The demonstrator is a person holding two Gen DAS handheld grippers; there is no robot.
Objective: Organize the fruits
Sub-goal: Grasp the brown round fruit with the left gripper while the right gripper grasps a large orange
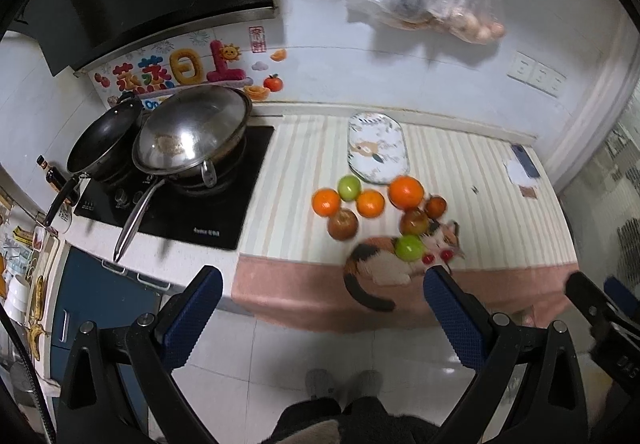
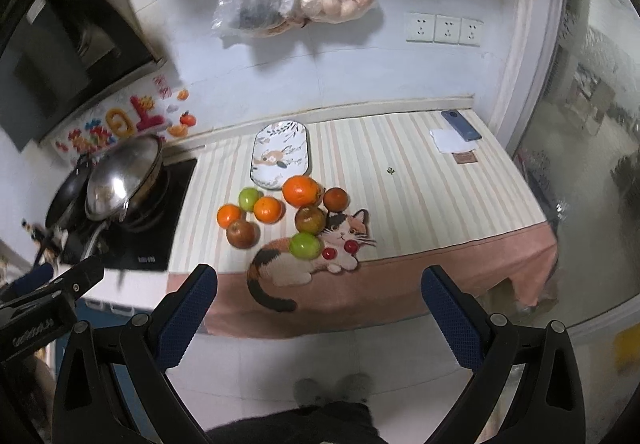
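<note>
Several fruits lie in a loose cluster on the striped cloth: a large orange (image 1: 406, 192) (image 2: 301, 191), smaller oranges (image 1: 326, 202) (image 2: 268, 209), green apples (image 1: 409, 248) (image 2: 306, 245) and reddish apples (image 1: 343, 224) (image 2: 241, 234). An oval patterned plate (image 1: 376, 148) (image 2: 280, 154) sits empty just behind them. My left gripper (image 1: 322, 298) is open and empty, held back over the floor before the counter's front edge. My right gripper (image 2: 318, 296) is also open and empty, likewise short of the counter.
A stove with a steel wok (image 1: 192, 132) and a black pan (image 1: 102, 138) stands left of the cloth. A phone (image 2: 460, 126) and papers lie at the back right. Plastic bags (image 2: 296, 0) hang on the wall. My feet (image 2: 332, 390) show on the tiled floor.
</note>
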